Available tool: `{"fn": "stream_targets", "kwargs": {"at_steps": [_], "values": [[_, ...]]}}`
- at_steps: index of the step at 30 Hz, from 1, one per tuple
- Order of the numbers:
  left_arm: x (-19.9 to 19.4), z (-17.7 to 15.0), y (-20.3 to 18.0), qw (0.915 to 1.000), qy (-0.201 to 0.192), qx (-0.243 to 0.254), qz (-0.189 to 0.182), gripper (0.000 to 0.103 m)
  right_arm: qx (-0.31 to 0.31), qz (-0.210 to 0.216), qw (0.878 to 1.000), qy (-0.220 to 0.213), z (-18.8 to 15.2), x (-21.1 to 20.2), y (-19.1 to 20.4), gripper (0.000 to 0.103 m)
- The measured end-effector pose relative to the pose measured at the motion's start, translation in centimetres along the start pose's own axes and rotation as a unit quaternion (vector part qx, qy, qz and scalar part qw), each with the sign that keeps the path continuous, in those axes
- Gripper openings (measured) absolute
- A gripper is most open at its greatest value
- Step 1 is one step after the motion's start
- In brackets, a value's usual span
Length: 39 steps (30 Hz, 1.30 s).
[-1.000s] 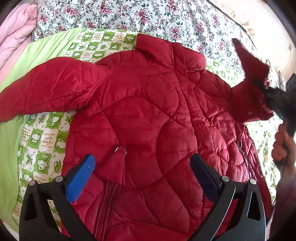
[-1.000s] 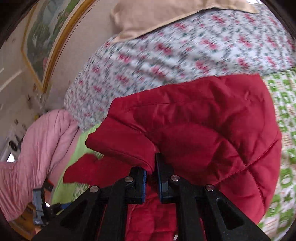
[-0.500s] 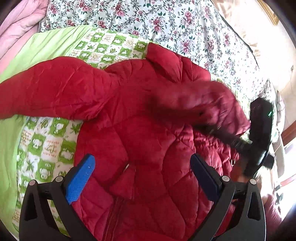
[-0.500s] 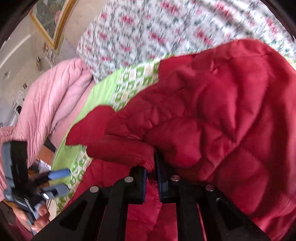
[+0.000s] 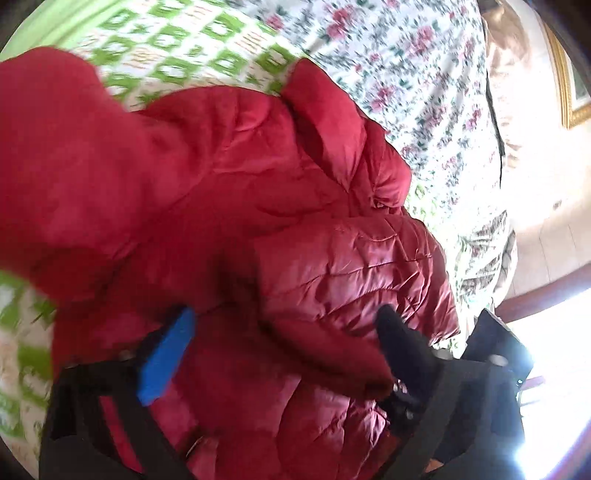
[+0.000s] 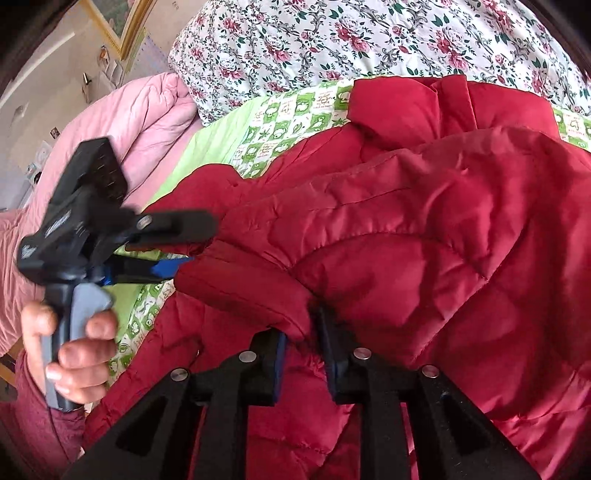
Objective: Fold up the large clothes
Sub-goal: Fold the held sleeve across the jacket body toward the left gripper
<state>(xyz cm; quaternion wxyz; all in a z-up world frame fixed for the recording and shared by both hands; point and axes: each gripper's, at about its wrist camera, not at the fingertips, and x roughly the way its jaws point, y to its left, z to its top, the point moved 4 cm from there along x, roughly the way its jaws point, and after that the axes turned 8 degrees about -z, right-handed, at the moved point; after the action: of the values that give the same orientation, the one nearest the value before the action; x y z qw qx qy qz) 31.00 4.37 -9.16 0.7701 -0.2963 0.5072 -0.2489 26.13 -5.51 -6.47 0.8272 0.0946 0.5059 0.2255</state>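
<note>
While the right gripper [image 6: 301, 345] pinches the sleeve cuff [image 6: 247, 291] of the red jacket [image 6: 424, 240], spread on the bed [image 6: 295, 33], the left gripper [image 5: 280, 343] hovers above it, jaws apart.

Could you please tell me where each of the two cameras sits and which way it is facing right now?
Left wrist: on the left gripper, open over the red quilted jacket; only its fingers show.
Right wrist: on the right gripper, looking across the bed; it pinches a sleeve cuff; the left hand shows.
Shared: jacket, floral bedspread.
</note>
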Motion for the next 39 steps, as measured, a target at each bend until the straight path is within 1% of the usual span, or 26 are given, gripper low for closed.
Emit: {"fn": "stream_targets", "kwargs": {"at_steps": [1,2,3,5,6,8,9,12,13,15,17,18,20,21,23,24,25,26,28,30,31,33,34,36,37,39], "values": [[0.6,0.1,-0.3,0.9999,0.009,0.012,0.002,0.05,0.0,0.0,1.0,0.001,0.1,0.1,0.1,0.02],[1.1,0.1,-0.4,0.9995,0.021,0.022,0.007,0.027,0.001,0.0,1.0,0.001,0.1,0.1,0.1,0.02],[1.3,0.0,-0.6,0.9989,0.024,0.036,0.016,0.027,0.002,-0.006,1.0,0.003,0.0,0.0,0.0,0.021],[1.2,0.1,-0.9,0.9981,0.02,0.056,0.017,0.019,0.002,-0.011,1.0,0.006,-0.2,-0.6,-0.1,0.025],[1.0,0.1,-1.2,0.9971,0.018,0.07,0.023,0.018,0.003,-0.017,1.0,0.007,-0.4,-1.0,-0.2,0.027],[0.1,0.3,-1.6,0.9945,0.01,0.097,0.038,0.014,0.006,-0.026,1.0,0.005,-0.9,-2.1,-0.5,0.052],[-0.5,0.6,-1.8,0.9925,0.005,0.112,0.049,0.013,0.008,-0.023,1.0,-0.001,-1.2,-2.9,-0.7,0.057],[-2.4,1.7,-2.3,0.9769,-0.015,0.176,0.12,0.013,0.018,-0.035,0.999,-0.016,-1.8,-5.0,-1.8,0.059],[-2.8,2.2,-2.4,0.969,-0.02,0.198,0.146,0.013,0.026,-0.043,0.998,-0.024,-1.8,-5.8,-2.5,0.059],[-2.9,2.8,-2.2,0.9558,-0.02,0.229,0.183,0.013,0.05,-0.09,0.993,-0.053,-1.6,-7.7,-4.8,0.059],[-2.4,3.3,-2.1,0.9436,-0.015,0.254,0.212,0.014,0.078,-0.121,0.986,-0.08,-1.3,-9.2,-7.2,0.06],[-2.2,2.9,-1.7,0.9392,0.034,0.245,0.239,0.015,0.097,-0.128,0.983,-0.091,-1.2,-9.8,-8.6,0.061],[-1.2,2.7,-1.9,0.9256,0.034,0.268,0.266,0.015,0.118,-0.141,0.979,-0.088,-1.1,-9.9,-10.6,0.061],[-0.7,2.6,-2.1,0.9166,0.03,0.282,0.282,0.018,0.125,-0.152,0.977,-0.081,-1.1,-9.6,-11.7,0.061],[0.1,2.3,-2.3,0.8945,0.013,0.311,0.321,0.026,0.133,-0.18,0.973,-0.063,-1.6,-8.6,-13.7,0.06],[0.3,2.3,-2.3,0.8901,0.008,0.313,0.331,0.029,0.139,-0.189,0.971,-0.05,-1.9,-8.0,-14.5,0.06],[0.3,2.3,-2.1,0.889,0.004,0.306,0.34,0.035,0.145,-0.187,0.971,-0.046,-2.2,-7.6,-15.0,0.059],[-0.2,2.4,-1.8,0.8911,-0.001,0.288,0.351,0.041,0.15,-0.181,0.971,-0.047,-2.5,-7.4,-15.3,0.059],[-1.9,2.5,-1.5,0.8989,-0.023,0.248,0.361,0.044,0.144,-0.186,0.971,-0.05,-2.8,-7.4,-15.3,0.06],[-4.1,2.4,-1.6,0.9181,-0.05,0.206,0.335,0.044,0.135,-0.187,0.972,-0.05,-2.6,-7.3,-15.0,0.065],[-5.5,2.0,-2.2,0.9359,-0.071,0.186,0.29,0.044,0.132,-0.19,0.972,-0.05,-2.5,-7.0,-14.8,0.067],[-5.8,1.3,-3.5,0.9597,-0.075,0.177,0.204,0.044,0.123,-0.196,0.972,-0.05,-2.4,-6.6,-14.5,0.07],[-5.0,0.8,-4.2,0.9686,-0.06,0.174,0.167,0.044,0.12,-0.199,0.971,-0.05,-2.4,-6.5,-14.3,0.072],[-3.1,0.2,-5.2,0.9709,-0.034,0.185,0.148,0.044,0.116,-0.203,0.971,-0.048,-2.5,-6.3,-14.2,0.074],[-1.8,0.0,-5.6,0.9689,-0.025,0.198,0.147,0.044,0.113,-0.203,0.971,-0.047,-2.1,-6.1,-14.0,0.074],[0.5,-0.2,-5.8,0.9623,-0.005,0.212,0.171,0.044,0.11,-0.2,0.973,-0.041,-2.0,-6.1,-14.0,0.074]]}}
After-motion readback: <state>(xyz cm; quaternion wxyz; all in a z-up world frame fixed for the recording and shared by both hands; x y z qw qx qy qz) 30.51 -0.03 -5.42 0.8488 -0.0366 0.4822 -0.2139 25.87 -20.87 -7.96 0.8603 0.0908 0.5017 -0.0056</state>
